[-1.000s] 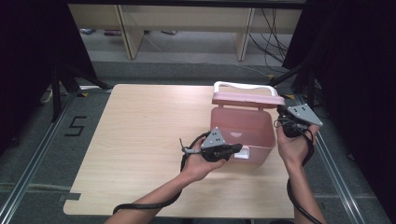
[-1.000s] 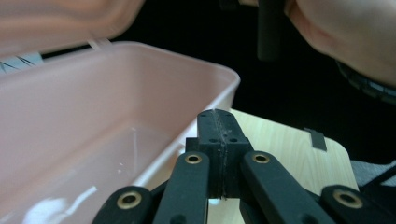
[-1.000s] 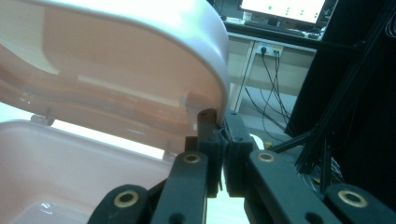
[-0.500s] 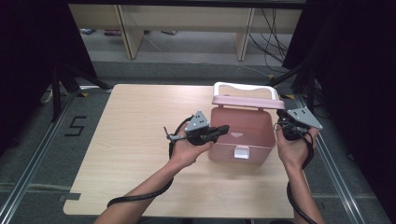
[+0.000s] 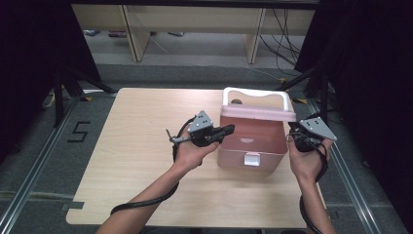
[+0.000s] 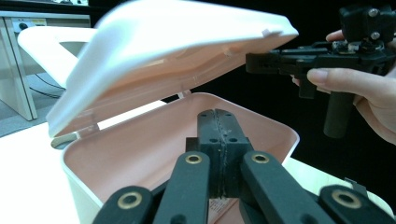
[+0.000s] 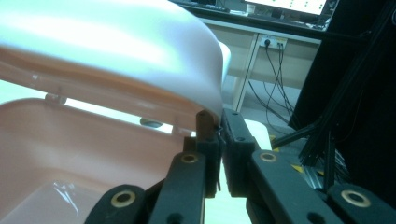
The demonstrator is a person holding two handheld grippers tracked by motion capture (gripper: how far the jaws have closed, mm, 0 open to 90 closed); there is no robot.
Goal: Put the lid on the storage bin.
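A pink plastic box [image 5: 251, 144] stands on the right half of the wooden table [image 5: 131, 146], its white-topped lid [image 5: 258, 109] lifted at a tilt. My right gripper [image 5: 293, 138] is at the box's right side, shut on the lid's edge [image 7: 208, 109]. My left gripper [image 5: 229, 128] hovers at the box's left rim, shut with nothing in it. In the left gripper view its jaws [image 6: 218, 114] point over the open pink interior [image 6: 140, 154], with the raised lid [image 6: 177, 42] above and the right gripper [image 6: 250, 63] at the lid's far corner.
A white latch [image 5: 252, 159] sits on the box's front wall. The table's left half is bare wood. Desk legs and cables [image 5: 282, 29] lie beyond the far edge, and a black stand [image 5: 316, 83] rises at the right. A "5" mark [image 5: 78, 131] is on the floor.
My left gripper has moved from the box's front, near the latch, leftward and up to the box's left rim. The right gripper keeps holding the lid up.
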